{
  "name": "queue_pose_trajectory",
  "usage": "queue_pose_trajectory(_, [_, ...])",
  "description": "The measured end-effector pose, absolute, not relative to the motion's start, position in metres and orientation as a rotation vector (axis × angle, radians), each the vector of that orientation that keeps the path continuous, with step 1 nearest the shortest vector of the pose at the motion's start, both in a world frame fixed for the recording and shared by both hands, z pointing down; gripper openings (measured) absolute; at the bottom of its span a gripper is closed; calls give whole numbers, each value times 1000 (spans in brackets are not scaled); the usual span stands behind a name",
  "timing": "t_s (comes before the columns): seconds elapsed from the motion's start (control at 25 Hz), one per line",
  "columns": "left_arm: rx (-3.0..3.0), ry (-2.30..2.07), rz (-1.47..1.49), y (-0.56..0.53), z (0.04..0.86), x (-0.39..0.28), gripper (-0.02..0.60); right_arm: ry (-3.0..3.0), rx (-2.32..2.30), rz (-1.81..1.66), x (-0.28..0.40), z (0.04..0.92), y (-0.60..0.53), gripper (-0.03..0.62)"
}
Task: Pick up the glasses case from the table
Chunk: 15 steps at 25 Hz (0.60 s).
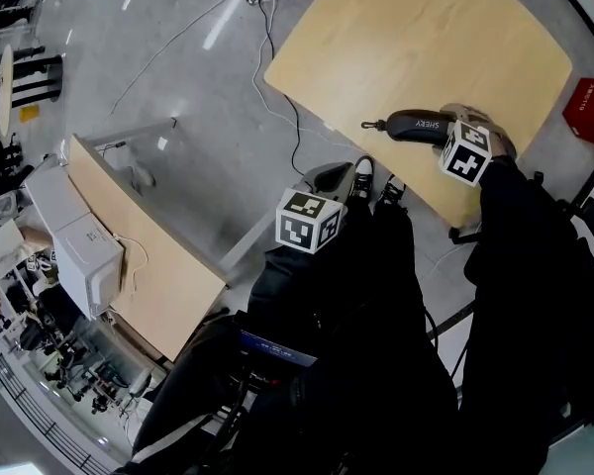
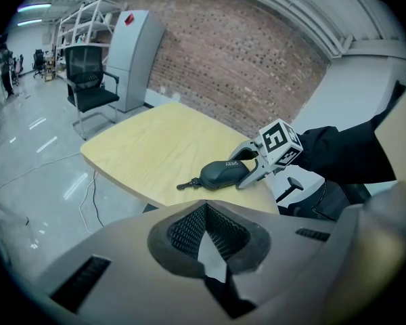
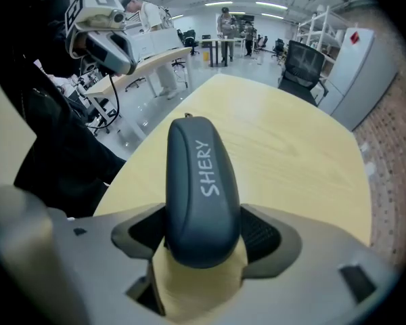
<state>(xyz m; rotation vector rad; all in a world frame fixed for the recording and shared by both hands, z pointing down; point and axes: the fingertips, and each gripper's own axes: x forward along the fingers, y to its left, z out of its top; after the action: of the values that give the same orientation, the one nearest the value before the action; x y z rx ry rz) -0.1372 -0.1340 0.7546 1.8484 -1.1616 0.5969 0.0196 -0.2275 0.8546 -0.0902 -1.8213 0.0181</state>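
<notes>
Table (image 1: 416,38): glasses case (image 3: 201,188) lay flat near my edge. Case's long axis ran straight away from my right gripper (image 3: 203,249), whose jaws stood wide, straddling near end, pads not gripping. My left gripper (image 2: 206,239) was farther off, jaws together, empty.

Near end of glasses case (image 1: 416,125) hidden under right gripper (image 1: 457,132) cube; red box (image 1: 592,110) right of case cut off.

Steep overhead head view (table (image 1: 416,38) shared)
</notes>
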Motion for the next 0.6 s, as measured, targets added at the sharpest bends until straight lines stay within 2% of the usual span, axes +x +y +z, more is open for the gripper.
queue_pose_trajectory(0.6, [1906,-1129,593,-130,742,-119,-2,-2021,184,248,28,812,-215,339])
